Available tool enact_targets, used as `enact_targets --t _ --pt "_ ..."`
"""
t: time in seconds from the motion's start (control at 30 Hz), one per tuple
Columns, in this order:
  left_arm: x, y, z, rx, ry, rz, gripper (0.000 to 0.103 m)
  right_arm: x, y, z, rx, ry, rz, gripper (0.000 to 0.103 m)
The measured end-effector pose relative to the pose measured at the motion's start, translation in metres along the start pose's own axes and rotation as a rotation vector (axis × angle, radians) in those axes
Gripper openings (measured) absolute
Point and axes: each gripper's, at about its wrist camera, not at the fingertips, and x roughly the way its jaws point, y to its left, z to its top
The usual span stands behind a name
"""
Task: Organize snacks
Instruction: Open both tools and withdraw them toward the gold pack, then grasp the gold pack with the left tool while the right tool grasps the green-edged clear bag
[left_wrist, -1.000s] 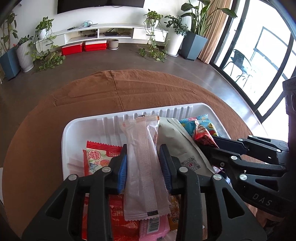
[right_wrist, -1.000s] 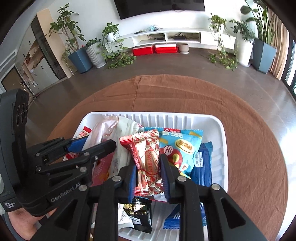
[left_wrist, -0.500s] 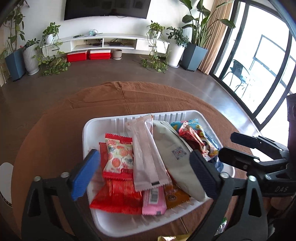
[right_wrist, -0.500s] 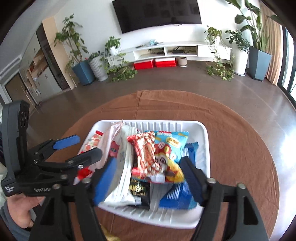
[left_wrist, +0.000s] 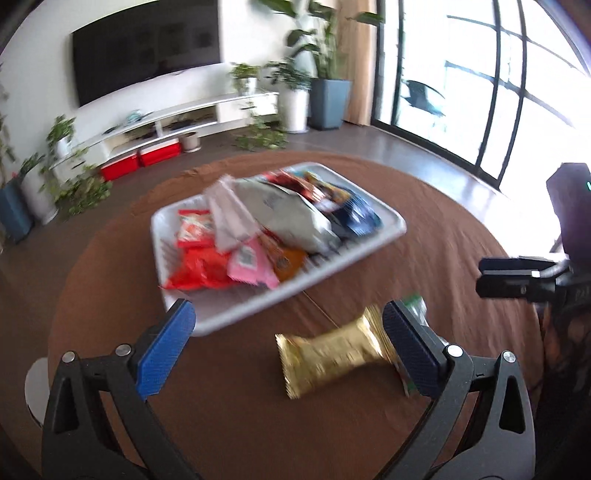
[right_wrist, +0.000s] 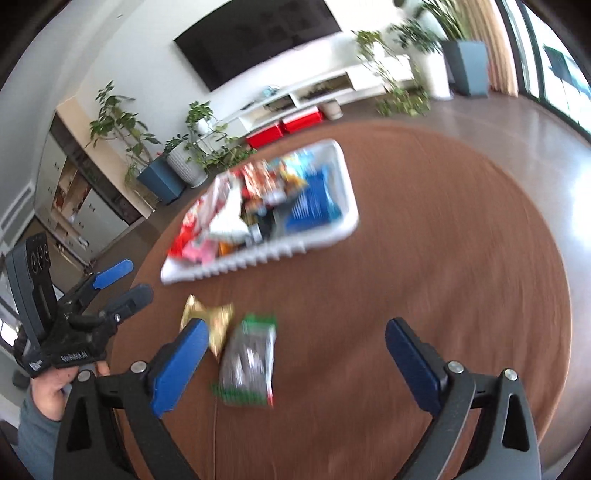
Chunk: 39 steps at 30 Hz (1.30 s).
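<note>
We list a white tray of snack packets on the brown tablecloth. Nearer us than the tray lie a gold packet and, beside it, a green-edged packet. Left gripper: jaws spread wide, empty, gold packet between them untouched. Right gripper: jaws opening, nothing gripped.

Both grippers released their packets into the tray; pulled back, right gripper opening.
</note>
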Motion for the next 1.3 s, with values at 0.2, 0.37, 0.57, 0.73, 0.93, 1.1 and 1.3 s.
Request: enact_targets --t 0.2,0.37,0.57,0.73,0.93,1.1,1.3 --pt "0.004 -0.027 -0.025 0.185 0.057 -0.061 0.103 -0.008 0.001 -0.028 0.006 0.014 0.010 0.099" --pt "0.022 -0.048 -0.025 0.371 0.149 -0.078 0.103 -0.008 0.009 -0.036 -0.013 0.026 0.032 0.099" --pt "0.053 -0.043 -0.012 0.474 0.238 -0.145 0.103 -0.003 0.011 -0.043 -0.030 0.062 0.049 0.099" --pt "0.073 -0.044 -0.002 0.535 0.324 -0.192 0.093 -0.001 0.009 -0.045 -0.028 0.072 0.051 0.099" --pt "0.092 -0.039 0.003 0.545 0.389 -0.245 0.076 0.002 0.003 -0.047 -0.017 0.086 0.050 0.099" --pt "0.101 -0.036 0.006 0.531 0.404 -0.286 0.068 0.005 0.005 -0.047 -0.024 0.094 0.050 0.099" --pt "0.097 -0.042 0.003 0.521 0.425 -0.316 0.041 0.006 0.009 -0.048 -0.034 0.103 0.045 0.099"
